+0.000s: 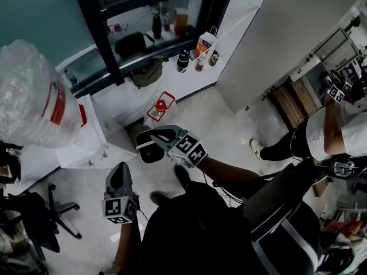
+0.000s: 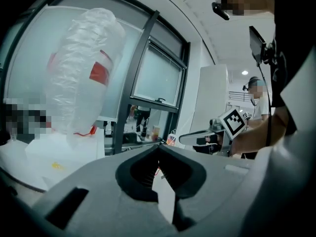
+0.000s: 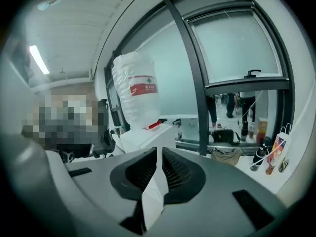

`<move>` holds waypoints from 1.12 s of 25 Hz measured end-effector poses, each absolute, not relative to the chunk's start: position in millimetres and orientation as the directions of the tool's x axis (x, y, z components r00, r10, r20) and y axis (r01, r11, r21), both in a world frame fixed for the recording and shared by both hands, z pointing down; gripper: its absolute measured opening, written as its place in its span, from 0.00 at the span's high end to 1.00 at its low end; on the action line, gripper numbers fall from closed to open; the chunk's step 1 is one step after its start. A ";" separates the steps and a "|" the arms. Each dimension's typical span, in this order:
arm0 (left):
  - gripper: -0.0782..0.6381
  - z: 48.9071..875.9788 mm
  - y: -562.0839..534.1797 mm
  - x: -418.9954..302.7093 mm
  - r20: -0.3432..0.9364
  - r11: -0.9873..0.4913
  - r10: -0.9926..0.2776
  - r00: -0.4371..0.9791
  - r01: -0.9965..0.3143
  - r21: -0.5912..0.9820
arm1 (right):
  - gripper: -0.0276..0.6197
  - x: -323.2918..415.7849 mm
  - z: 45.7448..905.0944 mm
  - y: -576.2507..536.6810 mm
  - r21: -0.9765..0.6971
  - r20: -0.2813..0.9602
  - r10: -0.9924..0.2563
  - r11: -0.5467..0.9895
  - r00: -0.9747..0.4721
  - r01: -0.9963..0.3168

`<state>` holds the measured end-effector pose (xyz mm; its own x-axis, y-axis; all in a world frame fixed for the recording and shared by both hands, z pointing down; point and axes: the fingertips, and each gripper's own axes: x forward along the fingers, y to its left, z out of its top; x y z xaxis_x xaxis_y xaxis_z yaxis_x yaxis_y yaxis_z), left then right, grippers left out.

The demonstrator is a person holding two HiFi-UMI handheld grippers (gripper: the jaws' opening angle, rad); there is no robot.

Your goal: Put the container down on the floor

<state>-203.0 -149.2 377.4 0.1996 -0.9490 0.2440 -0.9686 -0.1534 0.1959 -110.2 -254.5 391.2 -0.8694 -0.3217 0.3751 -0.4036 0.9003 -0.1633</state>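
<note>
The container [image 1: 31, 93] is a big water jug wrapped in clear plastic, with a red label. It stands upright on a white stand [image 1: 92, 139] at the left, and it also shows in the left gripper view [image 2: 81, 68] and the right gripper view [image 3: 138, 95]. My left gripper [image 1: 120, 169] hovers below the stand, away from the jug; its jaws [image 2: 159, 144] are shut on nothing. To the right of the stand my right gripper [image 1: 150, 145] is held in the air. Its jaws [image 3: 159, 149] stand a narrow slit apart with nothing between them.
A black office chair [image 1: 51, 211] stands at the lower left. On the floor by the stand sits a small red object [image 1: 160, 106]. Bottles [image 1: 183, 59] and bags [image 1: 137, 42] line the window ledge. Another person [image 1: 321, 136] stands at the right, beside a white cabinet [image 1: 275, 39].
</note>
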 end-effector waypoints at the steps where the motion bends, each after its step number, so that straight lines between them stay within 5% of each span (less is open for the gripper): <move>1: 0.88 374.4 -149.6 -203.0 0.241 -0.153 -0.950 0.198 -0.969 0.195 | 0.90 -109.4 384.4 -254.3 -0.157 0.366 -0.328 0.901 -0.871 -0.405; 28: 0.88 326.6 -161.9 -184.0 0.168 -0.185 -0.961 0.219 -0.963 0.195 | 0.95 -86.2 318.7 -250.4 -0.069 0.303 -0.420 0.885 -0.855 -0.460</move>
